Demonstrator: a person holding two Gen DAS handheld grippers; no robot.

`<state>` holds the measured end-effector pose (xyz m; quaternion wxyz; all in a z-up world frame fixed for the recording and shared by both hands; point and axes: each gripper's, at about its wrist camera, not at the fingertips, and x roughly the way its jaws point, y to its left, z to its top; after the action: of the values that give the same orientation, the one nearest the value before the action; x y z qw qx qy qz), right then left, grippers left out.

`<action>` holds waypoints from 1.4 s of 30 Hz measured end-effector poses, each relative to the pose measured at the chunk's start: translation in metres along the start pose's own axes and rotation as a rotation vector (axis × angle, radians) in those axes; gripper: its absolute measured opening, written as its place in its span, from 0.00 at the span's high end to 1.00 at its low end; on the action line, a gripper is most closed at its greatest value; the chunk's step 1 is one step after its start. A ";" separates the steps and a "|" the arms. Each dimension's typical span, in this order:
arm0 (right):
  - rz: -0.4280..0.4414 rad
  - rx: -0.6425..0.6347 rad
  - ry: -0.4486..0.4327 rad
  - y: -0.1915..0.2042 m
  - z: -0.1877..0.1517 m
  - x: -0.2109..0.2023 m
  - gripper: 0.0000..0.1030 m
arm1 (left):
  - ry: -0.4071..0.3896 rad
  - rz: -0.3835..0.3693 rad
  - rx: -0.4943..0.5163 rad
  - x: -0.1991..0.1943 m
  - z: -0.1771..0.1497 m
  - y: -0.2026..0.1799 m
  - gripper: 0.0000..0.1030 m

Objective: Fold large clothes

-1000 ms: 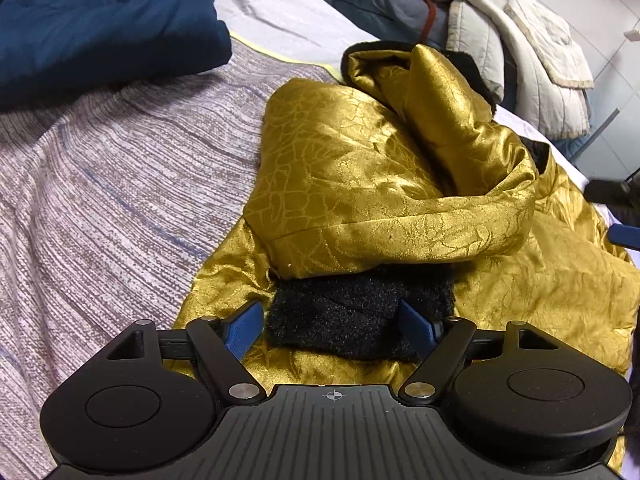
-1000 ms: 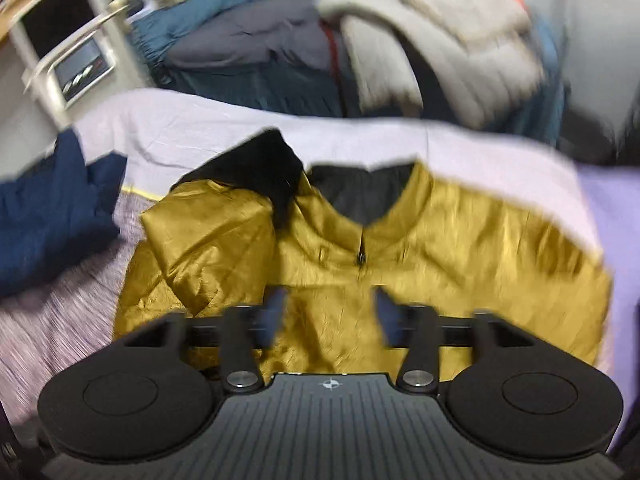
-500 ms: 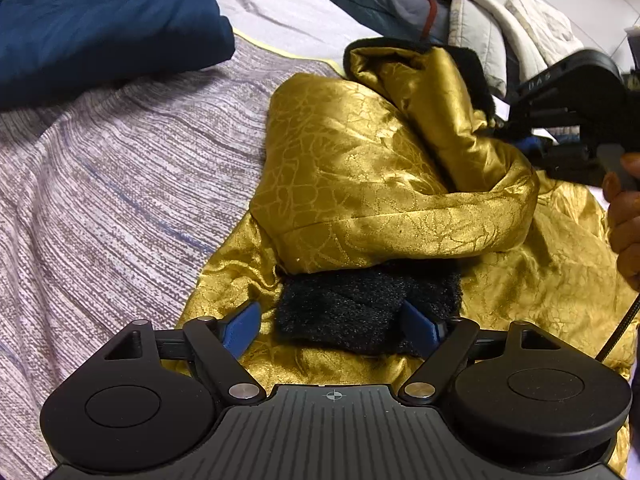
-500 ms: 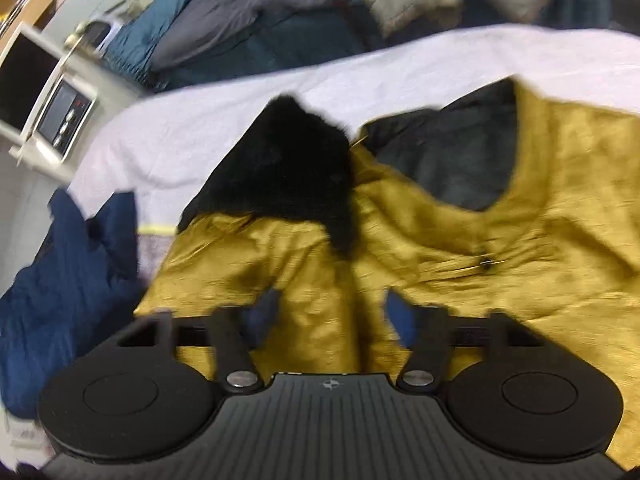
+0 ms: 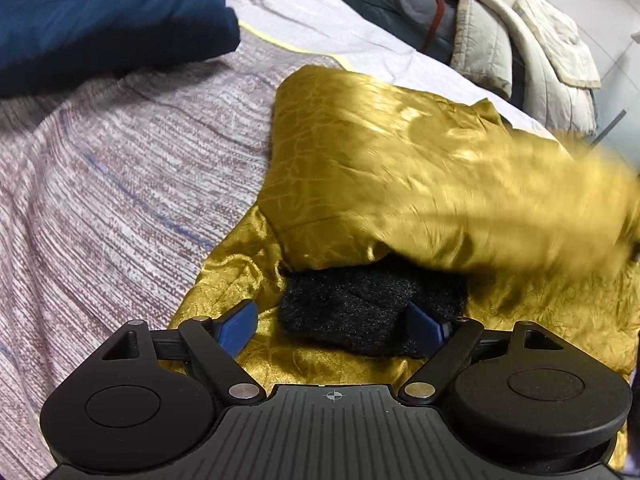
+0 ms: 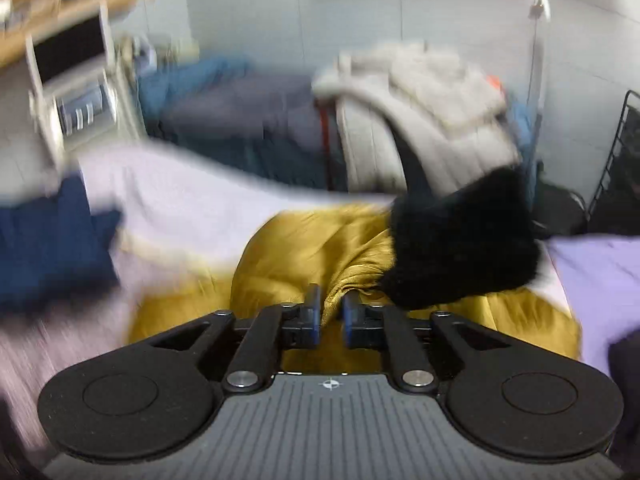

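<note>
A gold satin jacket [image 5: 400,168] with black fleece lining lies on the striped bedspread [image 5: 112,184]. My left gripper [image 5: 332,324] is open, its blue fingers either side of a black fleece cuff [image 5: 368,304] that lies on the gold fabric. My right gripper [image 6: 330,314] is shut on a fold of the gold jacket [image 6: 312,256] and holds it lifted; the black fleece collar [image 6: 460,240] hangs just right of it. The right wrist view is blurred.
A dark blue garment [image 5: 100,16] lies at the far left of the bed. A pile of grey and cream coats [image 5: 500,36] sits beyond the bed's far edge. A shelf unit [image 6: 68,80] stands at the left wall. A lilac sheet [image 6: 600,272] lies at right.
My right gripper has shut on the gold jacket's upper part and pulled it up and across to the right, flattening the raised fold. My left gripper has stayed at the cuff.
</note>
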<state>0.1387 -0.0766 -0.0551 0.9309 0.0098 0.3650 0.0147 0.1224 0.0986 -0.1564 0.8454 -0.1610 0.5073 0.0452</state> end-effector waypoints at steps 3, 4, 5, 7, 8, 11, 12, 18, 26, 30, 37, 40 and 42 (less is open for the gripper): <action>-0.021 0.097 0.248 -0.026 -0.044 0.031 0.69 | 0.004 0.000 0.000 0.001 0.001 0.001 0.00; -0.028 0.145 0.328 -0.035 -0.056 0.040 0.67 | 0.002 0.003 0.004 0.001 0.001 0.002 0.00; -0.034 0.193 0.381 -0.043 -0.066 0.045 0.66 | 0.003 0.004 0.006 0.002 0.001 0.001 0.00; -0.028 0.250 0.403 -0.056 -0.073 0.043 0.63 | 0.003 0.005 0.006 0.002 0.001 0.002 0.00; -0.034 0.248 0.393 -0.059 -0.072 0.039 0.52 | 0.004 0.004 0.004 0.002 0.001 0.002 0.00; -0.027 0.193 0.365 -0.064 -0.062 0.021 0.36 | 0.007 0.002 0.010 0.000 0.001 0.002 0.00; -0.011 0.173 0.355 -0.066 -0.058 0.014 0.36 | 0.008 0.002 0.013 0.000 0.001 0.002 0.00; 0.004 0.150 0.300 -0.091 -0.036 -0.020 0.34 | 0.007 0.016 0.053 -0.009 -0.002 0.000 0.00; -0.190 0.106 0.118 -0.140 -0.012 -0.047 0.22 | -0.032 0.071 0.056 -0.043 -0.027 0.025 0.00; -0.176 0.202 0.139 -0.167 -0.008 -0.030 0.26 | -0.008 0.106 0.017 -0.048 -0.032 0.041 0.00; -0.056 0.301 0.232 -0.160 -0.015 0.022 0.36 | -0.013 0.139 0.000 -0.056 -0.029 0.053 0.00; -0.032 0.251 0.293 -0.144 -0.019 0.041 0.87 | -0.017 0.146 0.013 -0.059 -0.029 0.055 0.00; -0.050 0.174 0.233 -0.130 -0.010 0.030 0.87 | -0.021 0.149 0.020 -0.062 -0.029 0.056 0.00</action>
<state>0.1569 -0.2056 -0.0863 0.8780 0.0798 0.4704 -0.0391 0.0544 0.1472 -0.1275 0.8466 -0.1138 0.5094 0.1046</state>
